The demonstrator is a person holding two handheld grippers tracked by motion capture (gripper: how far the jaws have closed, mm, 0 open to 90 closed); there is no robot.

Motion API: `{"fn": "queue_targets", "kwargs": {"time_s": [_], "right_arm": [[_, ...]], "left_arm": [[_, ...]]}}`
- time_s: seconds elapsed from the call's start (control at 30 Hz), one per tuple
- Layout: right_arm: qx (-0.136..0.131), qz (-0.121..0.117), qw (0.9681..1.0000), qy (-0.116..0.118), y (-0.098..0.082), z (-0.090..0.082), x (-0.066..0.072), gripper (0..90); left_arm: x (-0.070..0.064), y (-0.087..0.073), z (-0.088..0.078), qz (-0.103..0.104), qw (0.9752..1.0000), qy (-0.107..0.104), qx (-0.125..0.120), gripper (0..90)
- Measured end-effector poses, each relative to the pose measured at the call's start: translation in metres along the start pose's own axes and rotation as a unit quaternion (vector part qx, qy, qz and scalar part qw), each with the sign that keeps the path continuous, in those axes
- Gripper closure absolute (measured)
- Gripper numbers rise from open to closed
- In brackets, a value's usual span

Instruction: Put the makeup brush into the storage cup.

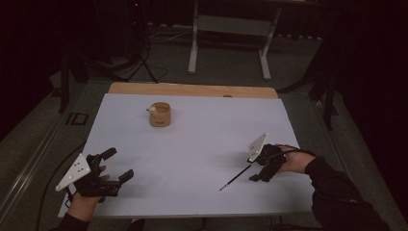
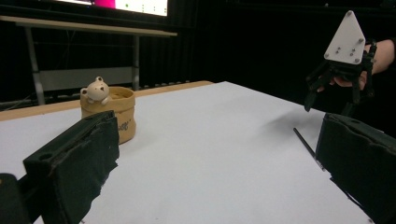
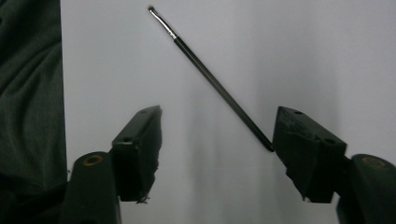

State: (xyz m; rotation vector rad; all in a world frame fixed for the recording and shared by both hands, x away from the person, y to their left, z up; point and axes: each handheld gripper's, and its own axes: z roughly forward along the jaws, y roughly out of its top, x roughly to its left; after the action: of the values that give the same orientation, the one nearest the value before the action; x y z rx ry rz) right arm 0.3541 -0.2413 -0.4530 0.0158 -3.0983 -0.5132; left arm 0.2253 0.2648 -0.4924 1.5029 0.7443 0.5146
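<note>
White sheeting covers the worktop, and on it a thin black brush is seen lying flat near the front right, its bristle tip pointed toward the front edge. The right tool is held low over the handle end of the brush with its jaws spread wide. In the right gripper view the brush is shown running diagonally between the jaws, its handle end just beside or touching the right-hand jaw, while nothing is clamped. The left tool is held at the front left corner, well apart from the brush, with its jaws likewise spread and nothing between them.

A small tan pot with a bear figure perched on its rim is seen standing upright toward the far side of the worktop, well apart from both tools. Whether anything sits inside it cannot be told.

The work is judged to be at its start: the brush has not yet been gripped or lifted, and the approach of the right tool is only being lined up. What is left, as far as can be judged, is closing on the handle, lifting, and probably carrying the brush to the pot, though that destination is only a guess.
</note>
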Motion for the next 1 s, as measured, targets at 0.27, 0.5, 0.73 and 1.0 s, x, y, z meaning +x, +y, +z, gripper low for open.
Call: {"fn": "queue_targets", "kwargs": {"time_s": [0.27,0.5,0.73,1.0], "right_arm": [[0.041,-0.058,0.9974,-0.013,0.012,0.003,-0.006,38.9],[0.055,-0.086,0.9948,-0.001,0.022,0.010,-0.005,45.8],[0.070,-0.131,0.9889,-0.009,0.028,0.022,-0.003,52.3],[0.103,-0.188,0.9768,-0.008,0.036,0.032,-0.002,56.9]], "left_arm": [[0.001,-0.001,0.000,-0.002,1.0000,-0.001,0.000,0.1],[0.001,-0.001,0.000,-0.003,1.0000,-0.003,0.000,0.1],[0.001,-0.001,0.000,-0.004,1.0000,-0.003,0.002,0.1],[0.001,-0.002,0.001,-0.004,1.0000,-0.005,0.002,0.1]]}}
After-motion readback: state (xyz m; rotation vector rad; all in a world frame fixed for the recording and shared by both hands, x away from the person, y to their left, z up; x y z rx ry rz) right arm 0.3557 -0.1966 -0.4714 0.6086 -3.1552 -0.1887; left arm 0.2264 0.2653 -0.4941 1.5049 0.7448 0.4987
